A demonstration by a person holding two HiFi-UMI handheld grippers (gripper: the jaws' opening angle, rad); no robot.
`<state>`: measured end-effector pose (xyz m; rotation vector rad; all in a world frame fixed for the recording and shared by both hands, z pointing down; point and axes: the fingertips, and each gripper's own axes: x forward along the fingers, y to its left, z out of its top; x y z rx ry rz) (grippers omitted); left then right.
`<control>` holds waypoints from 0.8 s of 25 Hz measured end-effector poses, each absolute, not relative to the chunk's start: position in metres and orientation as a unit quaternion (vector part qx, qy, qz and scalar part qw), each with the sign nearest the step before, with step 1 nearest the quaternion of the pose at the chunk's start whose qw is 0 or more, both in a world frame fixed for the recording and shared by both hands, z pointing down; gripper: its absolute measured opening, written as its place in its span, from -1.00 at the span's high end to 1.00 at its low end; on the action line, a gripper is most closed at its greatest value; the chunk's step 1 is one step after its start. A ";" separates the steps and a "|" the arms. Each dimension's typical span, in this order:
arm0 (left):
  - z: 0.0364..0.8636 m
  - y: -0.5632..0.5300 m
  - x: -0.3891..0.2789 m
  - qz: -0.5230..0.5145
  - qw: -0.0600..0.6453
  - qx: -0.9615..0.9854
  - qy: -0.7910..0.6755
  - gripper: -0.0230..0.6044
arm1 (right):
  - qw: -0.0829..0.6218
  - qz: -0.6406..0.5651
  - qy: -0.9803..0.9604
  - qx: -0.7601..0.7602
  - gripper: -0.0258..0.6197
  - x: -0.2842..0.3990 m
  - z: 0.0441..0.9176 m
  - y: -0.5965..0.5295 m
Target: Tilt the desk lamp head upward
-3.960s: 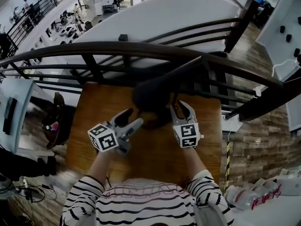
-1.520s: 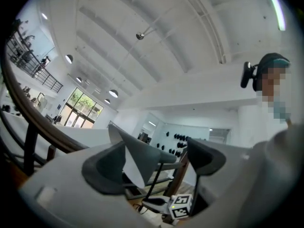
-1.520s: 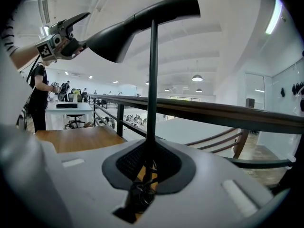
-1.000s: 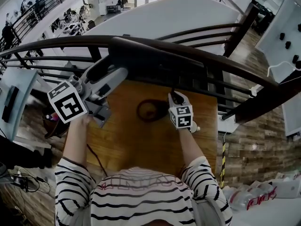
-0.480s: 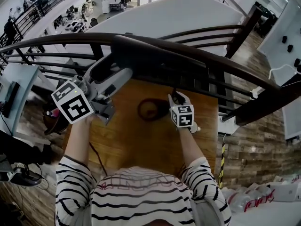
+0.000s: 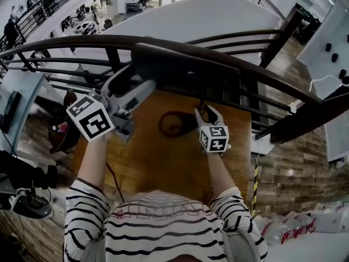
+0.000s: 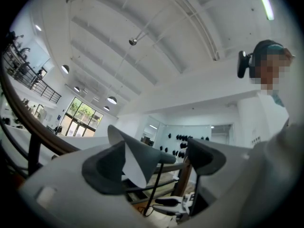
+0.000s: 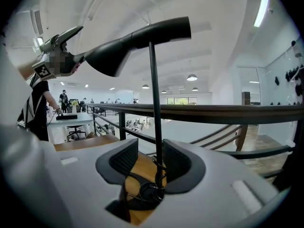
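The black desk lamp stands on the wooden table [image 6: 163, 168]. Its round base [image 6: 173, 124] is near the far edge, and its long dark head [image 6: 185, 64] is lifted up to railing height. In the right gripper view the head [image 8: 128, 44] sits atop the thin stem [image 8: 154, 108]. My left gripper [image 6: 143, 79] is raised at the head's wide end. The cone rim [image 7: 142, 156] lies against one pad, the other pad stands apart. My right gripper [image 8: 145, 163] is low by the base. Its jaws are opening, with the stem between them, close to one pad.
A dark wooden railing [image 6: 283, 86] runs just beyond the table's far edge, with a drop to a lower floor behind it. A thin cable [image 6: 112, 179] trails off the table's near left. The person's striped sleeves fill the near side.
Four seconds back the lamp head hung low over the base. It is now lifted high with the left gripper at it. Over the last second the right gripper's jaws spread off the stem.
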<state>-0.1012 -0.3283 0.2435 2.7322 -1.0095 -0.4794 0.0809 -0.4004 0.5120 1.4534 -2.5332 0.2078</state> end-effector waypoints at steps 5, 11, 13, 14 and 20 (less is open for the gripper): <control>0.251 -0.311 -0.109 -0.157 0.089 0.920 -0.347 -0.36 | 0.084 0.075 -0.862 0.493 0.43 0.075 0.500 -0.368; 0.269 -0.287 -0.115 -0.149 0.094 0.917 -0.358 -0.36 | 0.050 0.084 -0.865 0.492 0.46 0.070 0.485 -0.328; 0.279 -0.277 -0.118 -0.142 0.096 0.916 -0.363 -0.36 | 0.040 0.086 -0.865 0.492 0.48 0.067 0.481 -0.314; 0.285 -0.272 -0.119 -0.138 0.096 0.915 -0.367 -0.36 | 0.036 0.088 -0.866 0.492 0.49 0.066 0.479 -0.307; 0.317 -0.239 -0.129 -0.113 0.090 0.909 -0.390 -0.35 | 0.018 0.086 -0.866 0.492 0.69 0.054 0.467 -0.266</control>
